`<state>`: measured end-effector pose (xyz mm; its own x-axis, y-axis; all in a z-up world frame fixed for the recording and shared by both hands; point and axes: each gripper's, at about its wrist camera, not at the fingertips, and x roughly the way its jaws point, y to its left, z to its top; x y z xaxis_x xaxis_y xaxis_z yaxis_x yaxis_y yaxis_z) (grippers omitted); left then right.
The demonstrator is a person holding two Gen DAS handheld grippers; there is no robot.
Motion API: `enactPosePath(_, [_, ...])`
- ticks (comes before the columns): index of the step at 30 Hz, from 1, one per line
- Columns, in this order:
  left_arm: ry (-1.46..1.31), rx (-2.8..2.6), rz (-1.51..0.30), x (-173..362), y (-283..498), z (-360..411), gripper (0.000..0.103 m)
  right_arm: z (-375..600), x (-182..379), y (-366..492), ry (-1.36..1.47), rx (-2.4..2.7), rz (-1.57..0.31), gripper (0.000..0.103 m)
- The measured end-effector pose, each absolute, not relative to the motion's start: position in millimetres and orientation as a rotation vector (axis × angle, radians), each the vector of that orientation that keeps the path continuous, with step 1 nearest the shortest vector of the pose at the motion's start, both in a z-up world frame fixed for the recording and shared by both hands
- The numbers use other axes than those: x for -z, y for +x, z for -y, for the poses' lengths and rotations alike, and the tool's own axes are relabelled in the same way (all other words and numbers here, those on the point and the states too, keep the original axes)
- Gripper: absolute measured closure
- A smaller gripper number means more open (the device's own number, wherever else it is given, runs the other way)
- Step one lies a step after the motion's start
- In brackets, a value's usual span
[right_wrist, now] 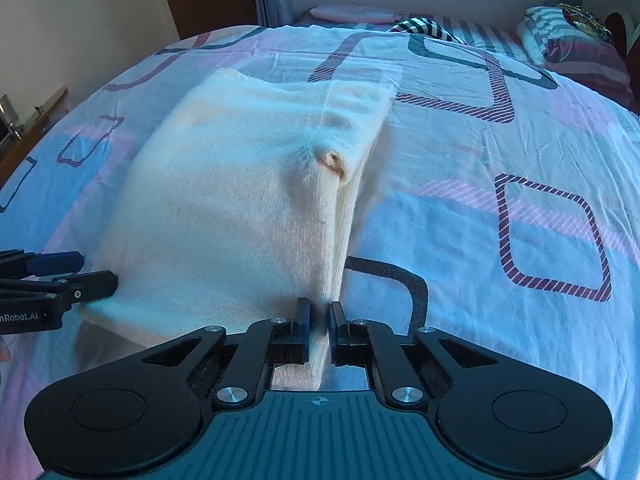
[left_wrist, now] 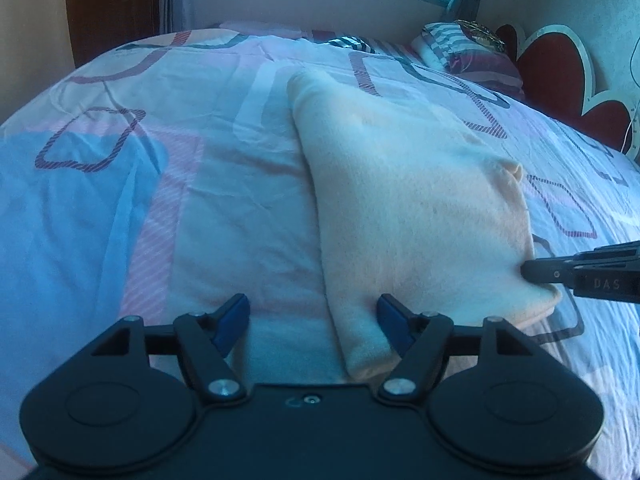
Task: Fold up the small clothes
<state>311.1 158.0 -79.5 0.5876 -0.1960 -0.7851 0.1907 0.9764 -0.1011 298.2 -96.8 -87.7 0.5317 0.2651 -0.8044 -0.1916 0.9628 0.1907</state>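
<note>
Right wrist view shows the cream knit garment (right_wrist: 240, 208) lying folded on the patterned bedspread (right_wrist: 500, 152), well short of the striped pillow (right_wrist: 576, 48) at the head of the bed. The right gripper (right_wrist: 319, 314) has its jaws pinched together on the garment's near corner, at the thick folded edge. The left gripper (left_wrist: 314, 316), at the opposite near corner from the striped pillow's side, stands with jaws apart: one blue pad rests on the knit while the other sits over bare bedspread, so nothing is clamped. The cloth looks soft, light and limp, a fuzzy knit that should sag and slide off itself if lifted by one point only. I'd judge the doubled edges at the two near corners the best hold, catching all layers together so the fold stays square.
</note>
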Motion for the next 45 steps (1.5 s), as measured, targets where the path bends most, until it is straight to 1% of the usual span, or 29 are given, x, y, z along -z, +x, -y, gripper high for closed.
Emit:
enactPosePath(1, [-0.008, 0.217, -0.918, 77, 310, -158, 0.032, 98, 88, 298, 0.089, -0.276, -0.974, 0.096])
enactPosePath(2, [-0.009, 0.209, -0.918, 73, 308, -158, 0.035, 99, 87, 298, 0.096, -0.278, -0.976, 0.096])
enactPosePath(4, [0.003, 0.204, -0.894, 62, 299, -157, 0.038, 102, 78, 294, 0.103, -0.274, -0.956, 0.096])
enactPosePath(6, [0.004, 0.202, -0.884, 58, 290, -158, 0.038, 105, 66, 282, 0.113, -0.278, -0.896, 0.096])
enactPosePath(9, [-0.018, 0.194, -0.899, 63, 286, -160, 0.038, 103, 63, 271, 0.128, -0.320, -0.882, 0.096])
enactPosePath(12, [-0.007, 0.173, -0.904, 69, 285, -156, 0.035, 94, 74, 270, 0.083, -0.324, -0.915, 0.096])
enactPosePath(14, [0.002, 0.160, -0.902, 73, 285, -153, 0.032, 94, 86, 273, 0.079, -0.297, -0.944, 0.096])
enactPosePath(19, [0.006, 0.143, -0.890, 77, 285, -151, 0.027, 98, 88, 274, 0.111, -0.291, -0.945, 0.096])
enactPosePath(26, [0.103, 0.124, -0.870, 67, 281, -139, 0.028, 95, 84, 270, 0.105, -0.270, -0.939, 0.095])
enactPosePath(27, [0.114, 0.122, -0.867, 66, 280, -138, 0.027, 96, 83, 268, 0.108, -0.268, -0.938, 0.095])
enactPosePath(28, [0.121, 0.120, -0.864, 66, 280, -136, 0.021, 96, 83, 267, 0.109, -0.267, -0.937, 0.095])
enactPosePath(29, [0.129, 0.108, -0.869, 68, 281, -134, 0.010, 97, 83, 267, 0.116, -0.264, -0.939, 0.095])
enactPosePath(30, [0.145, 0.087, -0.869, 70, 281, -132, 0.006, 98, 84, 266, 0.127, -0.259, -0.944, 0.095])
enactPosePath(31, [0.160, 0.067, -0.861, 72, 281, -130, 0.000, 98, 84, 266, 0.131, -0.254, -0.946, 0.093])
enactPosePath(32, [0.162, 0.063, -0.858, 73, 281, -131, 0.001, 98, 83, 266, 0.129, -0.243, -0.949, 0.074])
enactPosePath(33, [0.149, 0.063, -0.860, 75, 281, -132, 0.001, 97, 83, 266, 0.114, -0.216, -0.947, 0.061])
enactPosePath(34, [0.131, 0.063, -0.863, 75, 282, -135, 0.001, 97, 83, 265, 0.090, -0.183, -0.944, 0.033])
enactPosePath(35, [0.116, 0.064, -0.865, 76, 282, -137, 0.001, 97, 85, 264, 0.074, -0.156, -0.947, 0.028])
enactPosePath(41, [0.095, 0.064, -0.866, 71, 280, -141, 0.001, 114, 92, 253, 0.149, -0.185, -0.938, 0.028])
enactPosePath(45, [0.096, 0.043, -0.813, 56, 263, -139, 0.001, 117, 74, 239, 0.169, -0.191, -0.889, 0.028])
